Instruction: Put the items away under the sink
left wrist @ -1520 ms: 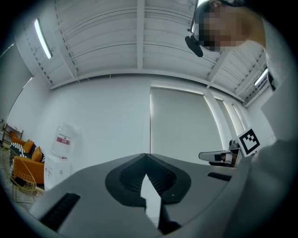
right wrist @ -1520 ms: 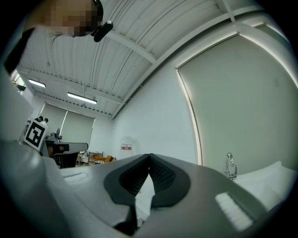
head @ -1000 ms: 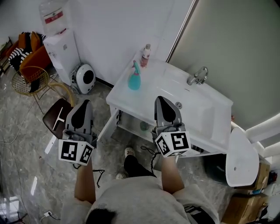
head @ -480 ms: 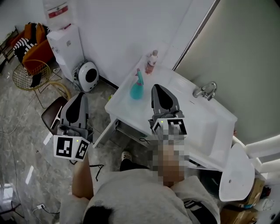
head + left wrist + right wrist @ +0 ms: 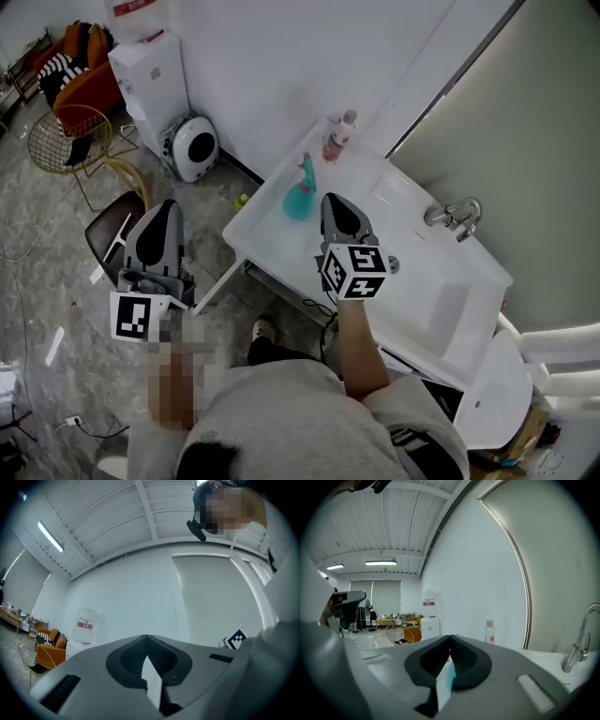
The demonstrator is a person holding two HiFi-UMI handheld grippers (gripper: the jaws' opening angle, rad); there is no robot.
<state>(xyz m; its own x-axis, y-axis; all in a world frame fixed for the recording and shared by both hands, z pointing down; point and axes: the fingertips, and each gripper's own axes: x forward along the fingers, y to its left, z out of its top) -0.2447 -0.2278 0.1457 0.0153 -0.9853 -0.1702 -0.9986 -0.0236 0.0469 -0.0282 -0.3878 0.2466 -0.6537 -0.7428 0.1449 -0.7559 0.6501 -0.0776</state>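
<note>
Right gripper [image 5: 335, 201] advanced over counter [image 5: 263, 225] near spray bottle [image 5: 299, 199]; fingers closed, empty; left gripper [image 5: 167, 205] likewise

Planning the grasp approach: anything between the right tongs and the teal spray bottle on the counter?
Nothing visible. The teal spray bottle stands on the counter just left of the right tongs, tips together, with no object in the gap. The pink-labelled bottle is farther back.

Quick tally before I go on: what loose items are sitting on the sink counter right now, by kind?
Teal spray bottle: 1
Small pinkish bottle: 1
Total: 2
</note>
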